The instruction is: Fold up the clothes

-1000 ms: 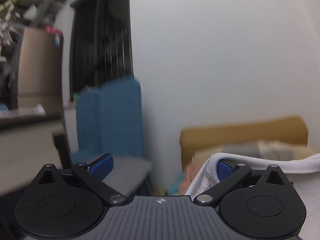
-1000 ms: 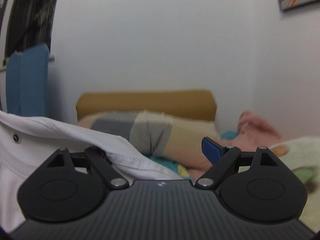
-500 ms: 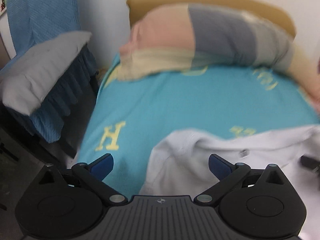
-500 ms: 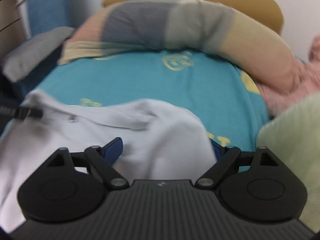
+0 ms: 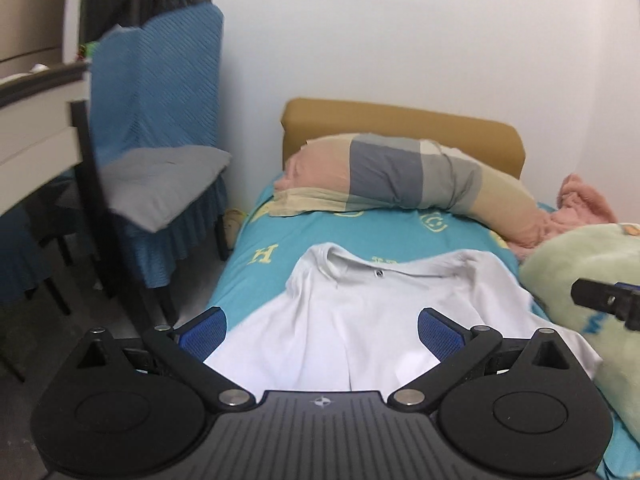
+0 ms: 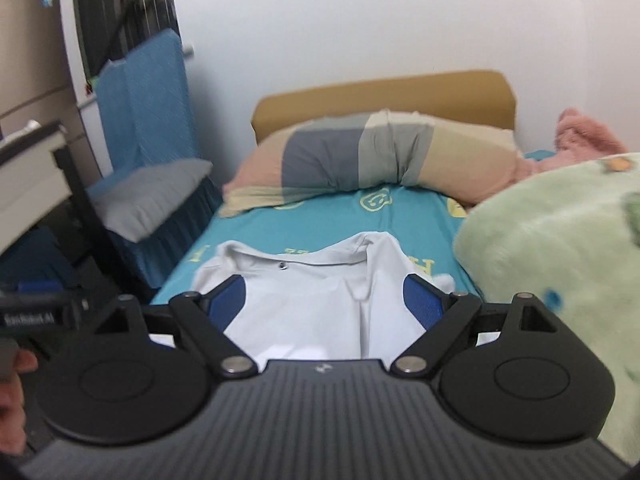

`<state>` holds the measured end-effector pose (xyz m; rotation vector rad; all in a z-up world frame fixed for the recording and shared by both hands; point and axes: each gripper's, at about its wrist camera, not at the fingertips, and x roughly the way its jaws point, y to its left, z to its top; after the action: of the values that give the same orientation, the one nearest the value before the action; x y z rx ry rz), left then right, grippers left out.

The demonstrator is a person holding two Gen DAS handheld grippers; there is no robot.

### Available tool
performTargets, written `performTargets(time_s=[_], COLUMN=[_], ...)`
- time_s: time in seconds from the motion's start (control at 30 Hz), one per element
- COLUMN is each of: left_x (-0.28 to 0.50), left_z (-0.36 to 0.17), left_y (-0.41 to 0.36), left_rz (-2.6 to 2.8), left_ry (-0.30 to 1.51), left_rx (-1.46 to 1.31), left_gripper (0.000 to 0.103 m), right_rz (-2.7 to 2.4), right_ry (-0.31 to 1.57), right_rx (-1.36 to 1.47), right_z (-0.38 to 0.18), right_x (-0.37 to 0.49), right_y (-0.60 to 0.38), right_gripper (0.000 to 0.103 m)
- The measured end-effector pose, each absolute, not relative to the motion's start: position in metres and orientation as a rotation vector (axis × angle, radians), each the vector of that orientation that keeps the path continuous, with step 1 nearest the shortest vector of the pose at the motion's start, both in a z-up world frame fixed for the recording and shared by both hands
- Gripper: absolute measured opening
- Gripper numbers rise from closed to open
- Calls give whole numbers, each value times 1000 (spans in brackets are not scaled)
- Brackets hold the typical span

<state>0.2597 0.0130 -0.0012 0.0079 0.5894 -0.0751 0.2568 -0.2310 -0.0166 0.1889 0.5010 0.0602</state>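
Left gripper [image 5: 322,330] and right gripper [image 6: 324,300] both spread wide, ribbed blue pads empty, hovering above the smooth white polo shirt [image 5: 360,312]. It lies flat, collar toward the patchwork pillow [image 5: 400,176], on the teal bedsheet [image 5: 320,228]; fuzzy green blanket [image 6: 552,248] beside.

A white polo shirt [image 5: 360,320] lies spread front-up on the teal bedsheet, collar toward the far pillow end and body running toward the near edge. The collar is open and slightly rumpled, with one dark button [image 6: 282,266] showing at the placket. Its right shoulder is just beside the pale green blanket.
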Motion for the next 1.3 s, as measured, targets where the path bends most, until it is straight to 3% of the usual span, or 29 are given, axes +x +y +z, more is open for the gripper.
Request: performTargets(time_s=[0.23, 0.47, 1.3], left_x=[146, 73, 113], left_z=[32, 26, -39], left_y=[8, -7, 15], left_rz=[-34, -27, 4], left_ry=[523, 495, 596], left_rx=[1, 7, -80], left_gripper=[103, 103, 103], right_rz=[64, 82, 96], right_ry=[454, 439, 520], right_rx=[208, 180, 219], right_z=[6, -9, -66], right_x=[147, 80, 91], right_y=[-233, -221, -197], right_gripper=[87, 87, 87])
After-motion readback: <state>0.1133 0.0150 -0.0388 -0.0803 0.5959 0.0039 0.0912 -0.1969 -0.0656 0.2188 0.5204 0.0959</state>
